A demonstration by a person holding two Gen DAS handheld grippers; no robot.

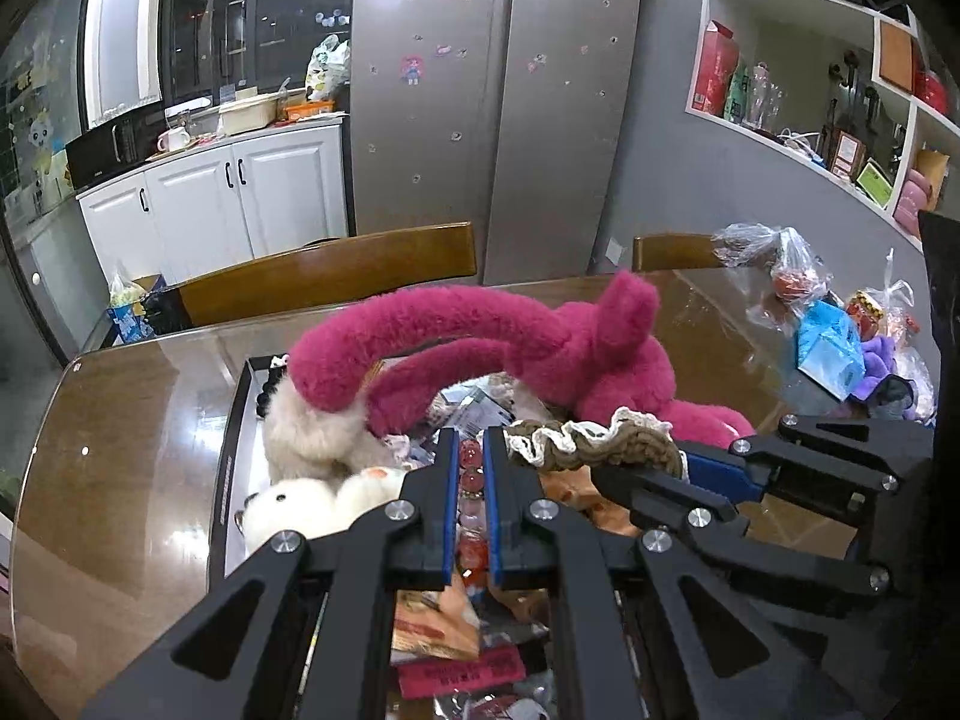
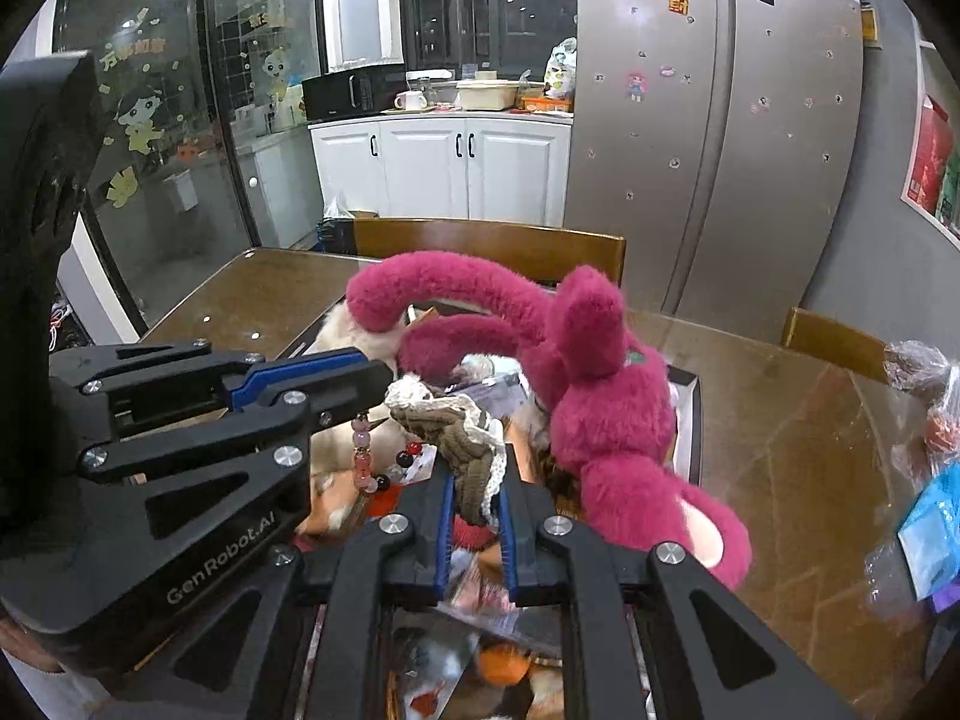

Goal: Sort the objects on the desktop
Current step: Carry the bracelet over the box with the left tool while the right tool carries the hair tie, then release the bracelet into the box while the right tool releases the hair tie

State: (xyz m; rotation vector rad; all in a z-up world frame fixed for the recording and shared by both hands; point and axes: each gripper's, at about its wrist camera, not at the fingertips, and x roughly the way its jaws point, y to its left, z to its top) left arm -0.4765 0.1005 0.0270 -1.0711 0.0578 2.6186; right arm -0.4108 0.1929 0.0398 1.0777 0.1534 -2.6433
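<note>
1. Your left gripper (image 1: 468,450) is pinched narrow on a bead bracelet (image 1: 471,468); the left wrist view shows only a few pink and red beads between the blue pads, and the rest of the string runs out of sight under the fingers.
2. Your right gripper (image 2: 477,492) is clamped on a brown knitted scrunchie with a white lace edge (image 2: 450,420), which bulges out toward 12 o'clock of the fingertips.
3. In the right wrist view the bracelet hangs from the left gripper at about 9 o'clock of the scrunchie, pink beads above and dark ones lower down.
4. Both held things sit over a dark-rimmed box (image 1: 231,450) crowded with items; its near edge is cut off by your grippers, so its full outline cannot be made out.
5. A magenta plush toy (image 2: 600,396) arches over the box at 12 o'clock and hides most of what lies beneath it; a cream plush (image 1: 312,432) shows at 10 o'clock in the left wrist view.
6. The packets under the fingers are blurred, and their print cannot be read.
7. The left gripper's side reads "GenRobot.AI" in the right wrist view.
8. Bags at 3 o'clock on the tabletop (image 1: 132,420) are cut by the frame edge.
</note>
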